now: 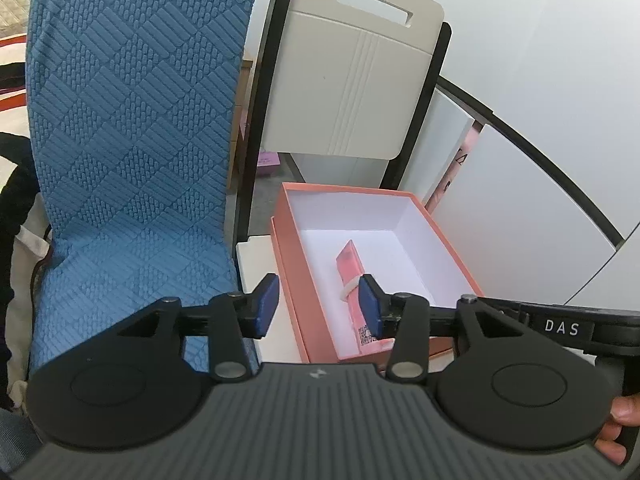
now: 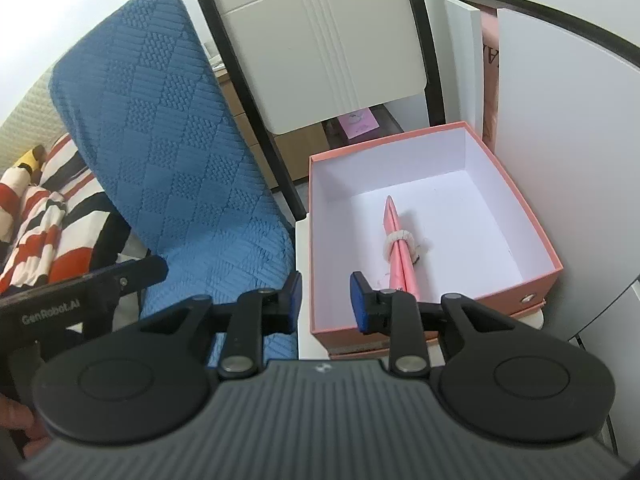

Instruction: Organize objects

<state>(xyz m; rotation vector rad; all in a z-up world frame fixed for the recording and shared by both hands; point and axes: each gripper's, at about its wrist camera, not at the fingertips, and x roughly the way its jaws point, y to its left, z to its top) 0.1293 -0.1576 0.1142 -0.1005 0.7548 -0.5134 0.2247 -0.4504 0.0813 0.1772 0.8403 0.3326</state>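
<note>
Pink folded packet (image 2: 398, 248) with a white band already lies inside the open orange box (image 2: 536, 240) beside the blue chair (image 2: 172, 152); left gripper (image 1: 318, 306) and right gripper (image 2: 325, 300) both hover with fingers apart, empty, so packing looks mostly done, lid not on.

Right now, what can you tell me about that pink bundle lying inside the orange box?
The pink bundle looks like glossy pink sheets or packets folded long and narrow, cinched near the middle by a pale fabric band. One end tapers to a point; the near end carries printed code marks. It lies flat, alone, on the white floor of the open orange box, running lengthwise. No gripper touches it.
</note>
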